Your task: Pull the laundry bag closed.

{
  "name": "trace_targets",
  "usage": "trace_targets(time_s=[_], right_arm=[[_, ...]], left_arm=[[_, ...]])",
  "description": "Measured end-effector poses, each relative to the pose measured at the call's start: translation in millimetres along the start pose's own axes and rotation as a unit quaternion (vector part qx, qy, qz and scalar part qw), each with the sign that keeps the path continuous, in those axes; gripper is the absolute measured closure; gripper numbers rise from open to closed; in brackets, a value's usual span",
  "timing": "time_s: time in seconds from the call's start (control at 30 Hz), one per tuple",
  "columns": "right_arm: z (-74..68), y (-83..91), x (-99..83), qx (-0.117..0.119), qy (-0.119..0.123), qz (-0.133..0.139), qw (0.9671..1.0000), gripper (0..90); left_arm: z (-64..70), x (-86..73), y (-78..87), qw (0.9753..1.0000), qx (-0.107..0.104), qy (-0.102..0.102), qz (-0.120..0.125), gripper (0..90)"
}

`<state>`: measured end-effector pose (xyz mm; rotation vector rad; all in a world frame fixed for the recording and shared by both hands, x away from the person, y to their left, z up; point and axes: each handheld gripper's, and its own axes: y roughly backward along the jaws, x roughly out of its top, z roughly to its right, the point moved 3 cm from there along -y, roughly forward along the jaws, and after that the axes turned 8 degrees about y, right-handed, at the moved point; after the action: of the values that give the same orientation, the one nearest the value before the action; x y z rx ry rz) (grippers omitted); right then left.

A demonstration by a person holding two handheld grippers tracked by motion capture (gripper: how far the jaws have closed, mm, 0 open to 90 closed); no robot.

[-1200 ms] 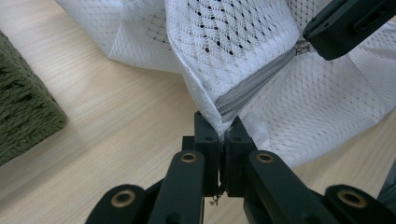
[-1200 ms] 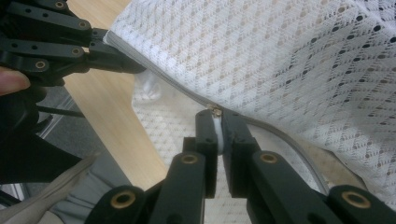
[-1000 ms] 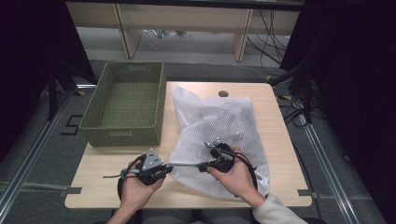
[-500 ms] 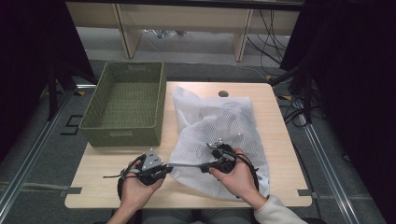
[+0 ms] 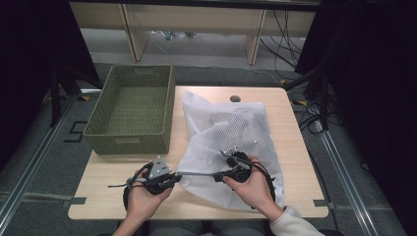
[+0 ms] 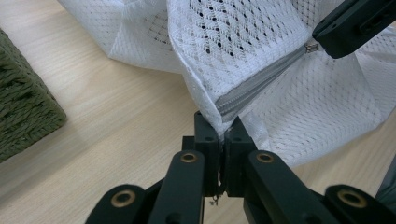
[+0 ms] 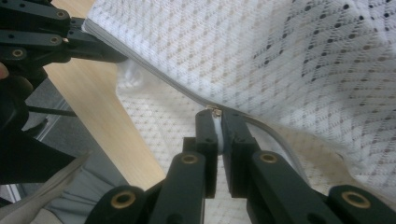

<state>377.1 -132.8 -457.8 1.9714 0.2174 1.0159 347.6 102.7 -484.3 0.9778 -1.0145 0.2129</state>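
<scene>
White mesh laundry bag [image 5: 231,132] is lying on the wooden surface [image 5: 295,147], just right of the green woven basket [image 5: 133,110]. Its grey zipper [image 6: 261,81] is being stretched taut between both grippers near the front edge. Left gripper [image 6: 223,133] fingers are being pressed together on the bag corner at the zipper end. Right gripper [image 7: 215,120] fingers are being held nearly closed on the zipper pull [image 7: 214,110].

black two-jaw grippers with brass-ringed pivots, black trailing cables, a grey three-cornered plate [image 5: 159,167], one pale sleeve [image 5: 295,223].
</scene>
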Motion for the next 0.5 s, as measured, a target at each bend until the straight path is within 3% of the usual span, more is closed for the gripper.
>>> trace_targets(time_s=[0.13,0.23,0.27,0.3,0.5], right_arm=[[0.1,1.1,-1.1,-0.002,-0.008,0.000,1.0000,87.0],[2.1,2.0,-1.7,0.000,0.001,0.000,1.0000,86.9],[1.2,2.2,-2.1,0.000,-0.008,0.001,1.0000,86.9],[0.5,2.2,-2.2,-0.002,-0.011,0.002,0.9999,87.0],[2.5,4.0,-4.8,-0.007,-0.007,0.002,0.9999,86.9]], left_arm=[[0.5,-0.1,-0.5,1.0000,-0.001,0.002,0.002,86.9],[1.4,0.0,-1.5,0.9999,-0.004,0.010,0.010,86.9],[1.4,-0.1,-1.5,0.9999,-0.001,0.009,0.011,86.9],[-0.1,-0.2,-0.8,1.0000,0.003,0.001,0.004,86.9],[-0.5,-0.7,-0.3,1.0000,0.004,0.005,-0.002,86.9]])
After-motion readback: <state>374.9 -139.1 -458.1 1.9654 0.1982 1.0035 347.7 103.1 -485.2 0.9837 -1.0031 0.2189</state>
